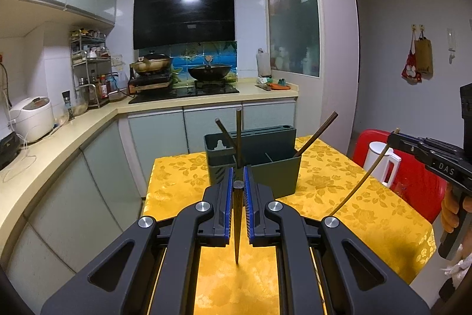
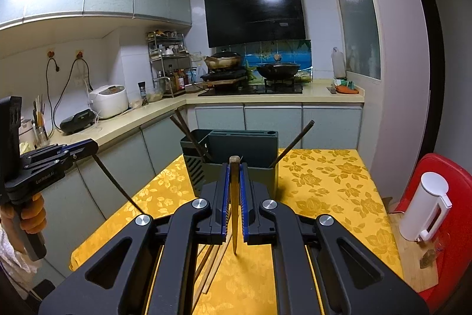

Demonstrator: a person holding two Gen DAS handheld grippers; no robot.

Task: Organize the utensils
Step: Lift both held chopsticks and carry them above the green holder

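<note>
Chopsticks: one dark chopstick [image 1: 237, 226] is pinched in the left gripper [image 1: 238, 185]; one pale bamboo chopstick [image 2: 234, 205] is pinched in the right gripper [image 2: 234, 182]. Both sticks hang tip-down above the yellow floral tabletop [image 1: 339, 185].
Left gripper: fingers nearly closed, blue pads pressed on the dark chopstick's upper part, its round butt end showing just above them.
Utensil holder: a dark green utensil holder [image 1: 265, 161] stands on the tabletop ahead of both grippers, near the far edge, apart from them.
Already in the holder: two dark chopsticks [image 1: 233, 138] lean in the left slotted compartment and one more [image 1: 317, 135] leans out of the right end.
Right gripper: fingers nearly closed on the pale chopstick, its blunt top poking above the pads.
Progress: judging from the scene, the job looks partly done; three sticks are stowed and two are held but not yet placed.
Left to do: carry both held sticks over the holder and drop them in, then collect the loose ones.
Only in the right wrist view: several loose pale chopsticks [image 2: 211, 267] lie on the tabletop under the gripper; the left gripper is seen from the side, its dark stick slanting down.
Only in the left wrist view: the right gripper [image 1: 393, 135] appears at the right edge, its pale stick curving down toward the cloth, with a hand [image 1: 452, 211] on the handle.
Beside the table: a white kettle [image 2: 424, 205] on a red seat.
</note>
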